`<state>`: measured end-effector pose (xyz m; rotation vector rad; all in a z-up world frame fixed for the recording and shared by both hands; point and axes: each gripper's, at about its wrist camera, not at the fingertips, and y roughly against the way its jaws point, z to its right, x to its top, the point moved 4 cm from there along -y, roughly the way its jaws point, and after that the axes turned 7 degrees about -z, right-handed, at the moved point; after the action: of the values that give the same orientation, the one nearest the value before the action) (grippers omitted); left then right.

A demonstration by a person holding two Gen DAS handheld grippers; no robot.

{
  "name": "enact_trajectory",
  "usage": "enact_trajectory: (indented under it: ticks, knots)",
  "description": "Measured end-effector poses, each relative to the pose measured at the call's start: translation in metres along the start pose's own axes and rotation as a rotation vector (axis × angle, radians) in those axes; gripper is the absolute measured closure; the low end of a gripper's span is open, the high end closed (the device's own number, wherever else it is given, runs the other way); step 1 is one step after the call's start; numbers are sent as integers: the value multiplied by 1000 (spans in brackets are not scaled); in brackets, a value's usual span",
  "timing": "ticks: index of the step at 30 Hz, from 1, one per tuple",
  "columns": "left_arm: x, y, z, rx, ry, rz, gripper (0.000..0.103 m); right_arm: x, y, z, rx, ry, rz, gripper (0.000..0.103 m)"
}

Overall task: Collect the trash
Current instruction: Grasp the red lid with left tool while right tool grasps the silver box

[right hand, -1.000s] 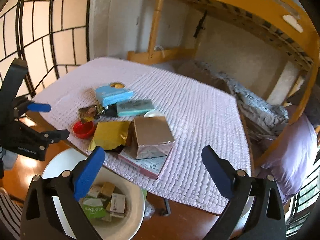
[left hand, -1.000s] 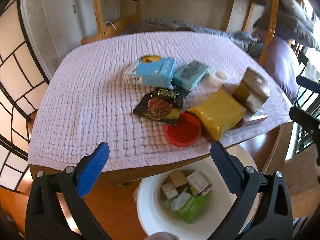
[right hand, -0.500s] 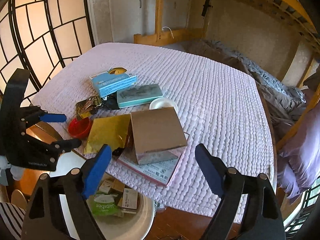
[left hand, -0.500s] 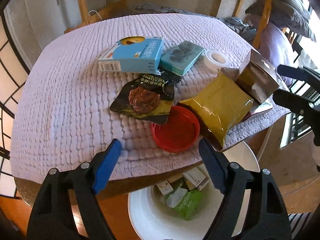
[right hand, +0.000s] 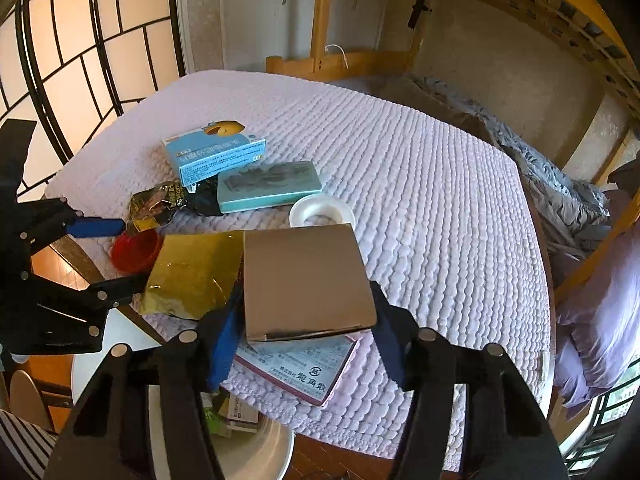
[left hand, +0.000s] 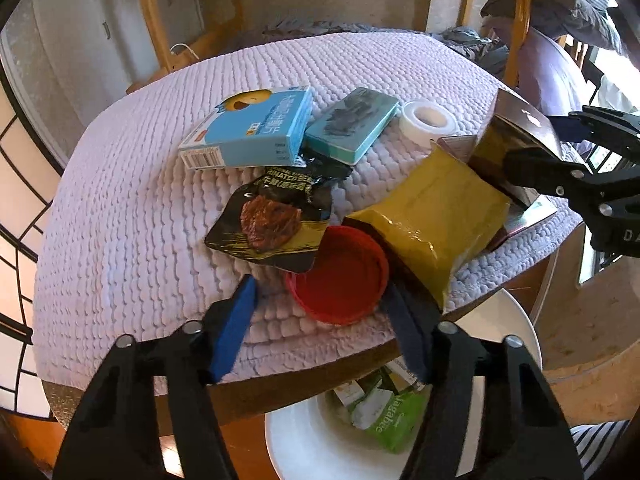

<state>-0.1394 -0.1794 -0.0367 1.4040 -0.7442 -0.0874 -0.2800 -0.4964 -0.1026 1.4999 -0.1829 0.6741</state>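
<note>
Trash lies on a table under a lilac quilted cloth (left hand: 132,208). My left gripper (left hand: 320,300) is open, its jaws on either side of a red lid (left hand: 338,274) at the near table edge. Beside the lid lie a black beef pouch (left hand: 272,220) and a yellow pouch (left hand: 432,216). My right gripper (right hand: 306,328) is open, its jaws flanking a shiny brown box (right hand: 304,280) that lies on a pink-edged packet (right hand: 300,368). The white bin (left hand: 500,340) with discarded packets stands on the floor below the table edge.
Farther back lie a blue carton (left hand: 252,128), a teal box (left hand: 352,124) and a roll of clear tape (left hand: 428,118). A wooden bunk-bed frame (right hand: 320,12), grey bedding (right hand: 560,192) and a folding screen (right hand: 60,60) surround the table.
Both grippers have moved forward and down onto the table edge. The left now brackets the red lid; the right now brackets the brown box. Both remain open.
</note>
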Motion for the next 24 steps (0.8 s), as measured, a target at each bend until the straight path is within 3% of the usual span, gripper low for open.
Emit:
enact_trajectory:
  ticks: [3,17,20,22,24]
  knots:
    - [-1,2,0,-5,-1,3,54,-1,3,0,-14,2,11,47]
    - [-20,17,-9,-50,17,1,54,-14,23,-5,-12,-7,38,48]
    - [-26,16,-11,-31,21,-3,51,-14,17,-6,-27,-2,25,48]
    - [-23,16,-9,-31,16,10,39,-14,15,-9,-28,2,25,47]
    - [-21,15,-7,-26,6,16,39,-13,14,-11,-35,9,27,47]
